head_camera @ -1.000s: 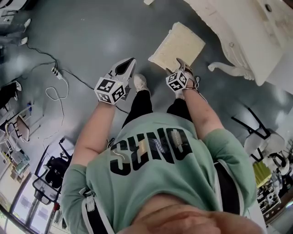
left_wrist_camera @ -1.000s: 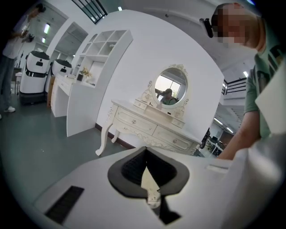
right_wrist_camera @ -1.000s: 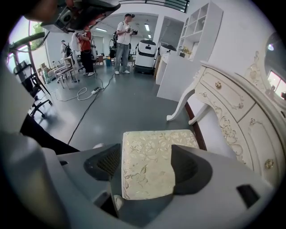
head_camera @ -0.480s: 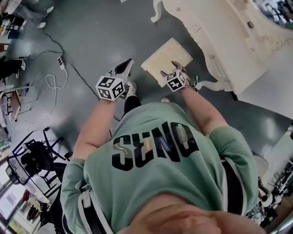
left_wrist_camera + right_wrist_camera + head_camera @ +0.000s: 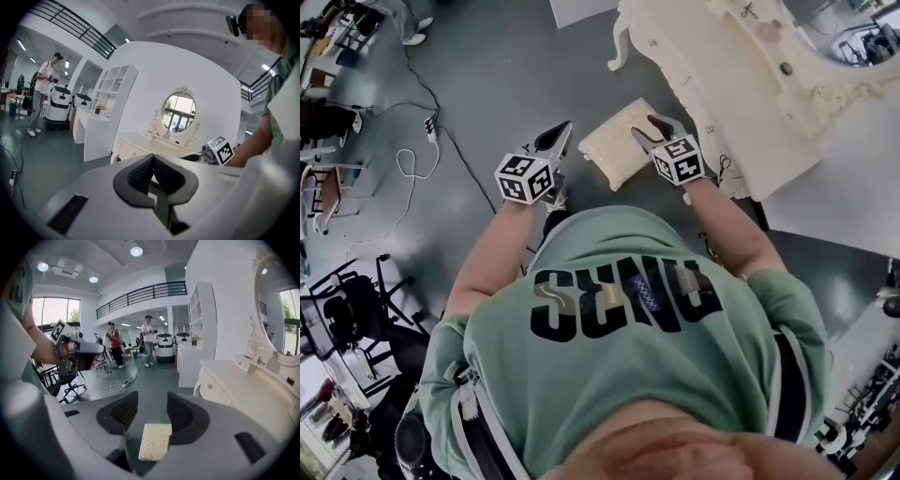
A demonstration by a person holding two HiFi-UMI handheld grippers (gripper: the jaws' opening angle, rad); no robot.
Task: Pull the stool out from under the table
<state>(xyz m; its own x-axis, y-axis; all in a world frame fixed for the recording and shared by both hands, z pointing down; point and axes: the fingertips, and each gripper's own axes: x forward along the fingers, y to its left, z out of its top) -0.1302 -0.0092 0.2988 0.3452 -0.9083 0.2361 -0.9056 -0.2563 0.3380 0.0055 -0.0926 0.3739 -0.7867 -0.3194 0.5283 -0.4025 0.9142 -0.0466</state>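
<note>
Sitting on the grey floor (image 5: 506, 75), the stool (image 5: 614, 145) shows its pale cream cushion at an angle in the head view. It is just beside the front edge of the white carved surface (image 5: 741, 103) and is not covered by its top. The right gripper (image 5: 649, 129) hangs over the cushion's right-hand side. Seen along its own jaws, they stand apart, having just been closing. The cushion appears low in the gap between them, and the pads do not press on it. The left gripper (image 5: 561, 131) points at the floor just left of the stool, apart from it, and its jaws are together with nothing between them. Both are held by a person in a green shirt (image 5: 619, 328) with dark lettering, arms reaching down.

Farther left on the floor a black cable runs to a power strip (image 5: 431, 127), with a white cord (image 5: 412, 178) looped near it. A black office chair (image 5: 352, 314) stands at the left edge. In the left gripper view an oval mirror (image 5: 180, 110) rises above the back of the surface, with white shelves (image 5: 110, 86) to its left. In the right gripper view other people (image 5: 149, 341) stand far off across the room.
</note>
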